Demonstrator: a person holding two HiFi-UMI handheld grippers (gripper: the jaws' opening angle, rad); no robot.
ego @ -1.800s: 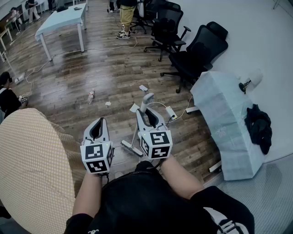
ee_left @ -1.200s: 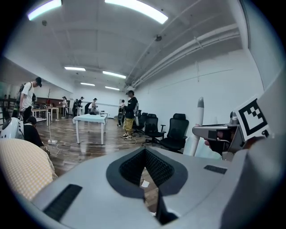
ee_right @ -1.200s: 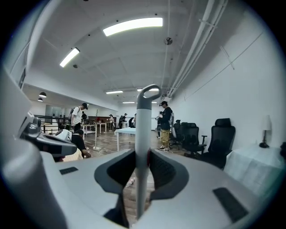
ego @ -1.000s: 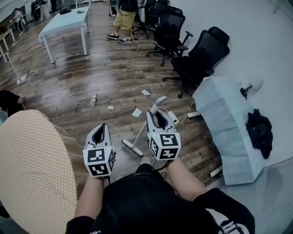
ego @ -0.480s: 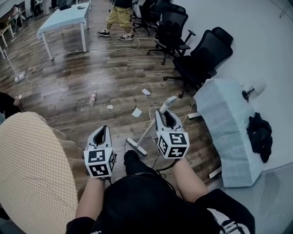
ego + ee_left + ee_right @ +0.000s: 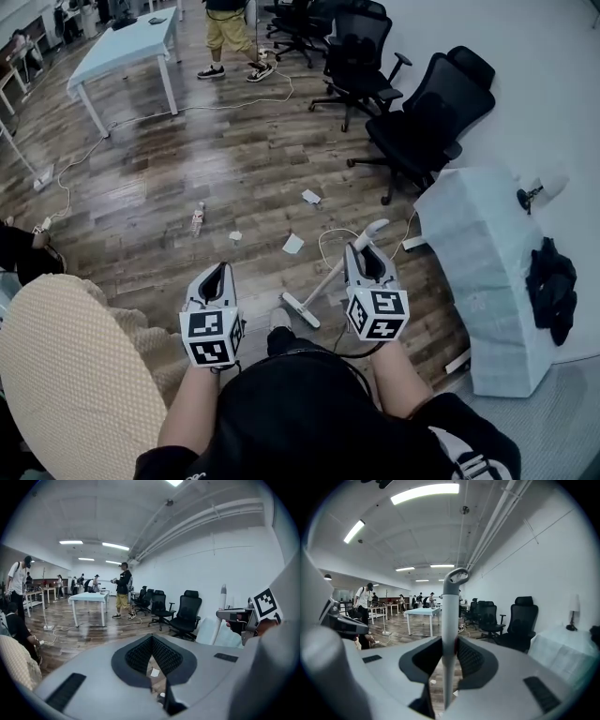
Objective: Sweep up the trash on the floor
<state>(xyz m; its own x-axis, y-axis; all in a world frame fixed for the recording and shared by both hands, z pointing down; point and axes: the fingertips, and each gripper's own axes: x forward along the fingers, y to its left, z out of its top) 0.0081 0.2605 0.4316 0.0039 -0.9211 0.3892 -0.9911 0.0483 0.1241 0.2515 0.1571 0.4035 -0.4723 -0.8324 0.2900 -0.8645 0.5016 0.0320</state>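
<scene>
My right gripper (image 6: 364,251) is shut on the grey handle of a broom (image 6: 328,278). The handle slants down left to its brush head (image 6: 302,309) on the wooden floor by my foot. In the right gripper view the handle (image 6: 450,606) stands upright between the pads. My left gripper (image 6: 217,270) hangs at the left, shut and empty; its pads (image 6: 140,652) meet at the tip. Trash lies ahead: two paper scraps (image 6: 293,244) (image 6: 311,197), a small crumpled bit (image 6: 235,236) and a small bottle (image 6: 197,218).
Black office chairs (image 6: 422,112) line the right wall. A covered white block (image 6: 478,262) stands at the right with a cable (image 6: 330,234) beside it. A pale blue table (image 6: 127,42) and a standing person (image 6: 225,23) are far ahead. A beige cushion (image 6: 66,375) fills the lower left.
My right gripper has carried the broom to the right, and the brush head has slid right along the floor. The left gripper has barely moved. The standing person has walked farther away.
</scene>
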